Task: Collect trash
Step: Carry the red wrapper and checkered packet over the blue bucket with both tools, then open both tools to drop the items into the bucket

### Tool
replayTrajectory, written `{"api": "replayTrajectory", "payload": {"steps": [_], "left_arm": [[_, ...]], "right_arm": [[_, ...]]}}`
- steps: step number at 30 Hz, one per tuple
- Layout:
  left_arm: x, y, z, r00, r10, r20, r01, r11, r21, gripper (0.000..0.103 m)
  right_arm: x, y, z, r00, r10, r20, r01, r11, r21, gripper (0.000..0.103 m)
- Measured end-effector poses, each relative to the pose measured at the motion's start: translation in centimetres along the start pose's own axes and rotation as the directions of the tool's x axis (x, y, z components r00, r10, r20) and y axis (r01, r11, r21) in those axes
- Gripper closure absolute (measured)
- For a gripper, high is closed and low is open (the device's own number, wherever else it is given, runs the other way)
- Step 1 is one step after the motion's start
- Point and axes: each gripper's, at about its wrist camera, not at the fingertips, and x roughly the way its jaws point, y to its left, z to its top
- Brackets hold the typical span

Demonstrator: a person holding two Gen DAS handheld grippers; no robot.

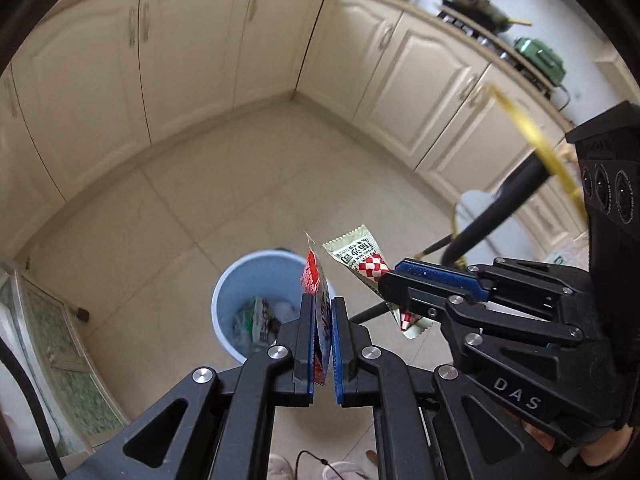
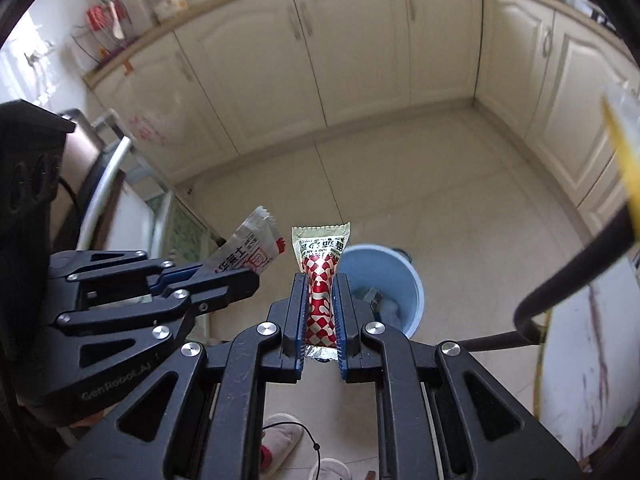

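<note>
My left gripper [image 1: 322, 304] is shut on a flat red, white and blue wrapper [image 1: 318, 296], held edge-on above the floor. The wrapper also shows in the right wrist view [image 2: 250, 250], with the left gripper [image 2: 240, 280] beside mine. My right gripper [image 2: 321, 284] is shut on a red-and-white checkered sachet [image 2: 320, 280] with a pale green top. That sachet [image 1: 362, 260] and the right gripper [image 1: 390, 284] show at the right of the left wrist view. A light blue trash bin [image 1: 240, 284] with several wrappers inside stands on the floor below both grippers [image 2: 400, 276].
Cream kitchen cabinets [image 1: 192, 52] line the far walls, with a stove and pan [image 1: 480, 8] on the counter. A black chair frame [image 1: 492, 208] with a yellow strap is to the right. A green-patterned panel [image 1: 52, 320] stands at the left. Slippers [image 2: 280, 440] are below.
</note>
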Motion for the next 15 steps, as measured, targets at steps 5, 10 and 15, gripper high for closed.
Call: {"api": "replayTrajectory", "payload": {"steps": [5, 10, 15], "left_arm": [[4.3, 2.8, 0.8, 0.997, 0.018, -0.077, -0.020, 1.000, -0.023, 0.099], [6.3, 4.7, 2.1, 0.992, 0.030, -0.123, -0.038, 0.998, -0.057, 0.092], [5.5, 5.9, 2.6, 0.992, 0.058, -0.110, -0.067, 0.994, -0.084, 0.074]], "right_arm": [[6.2, -1.9, 0.8, 0.999, 0.010, -0.044, -0.008, 0.999, 0.044, 0.090], [8.8, -3.4, 1.4, 0.998, -0.013, -0.060, 0.017, 0.998, 0.064, 0.086], [7.4, -3.9, 1.5, 0.998, -0.053, -0.036, 0.055, 0.996, 0.072, 0.076]]}}
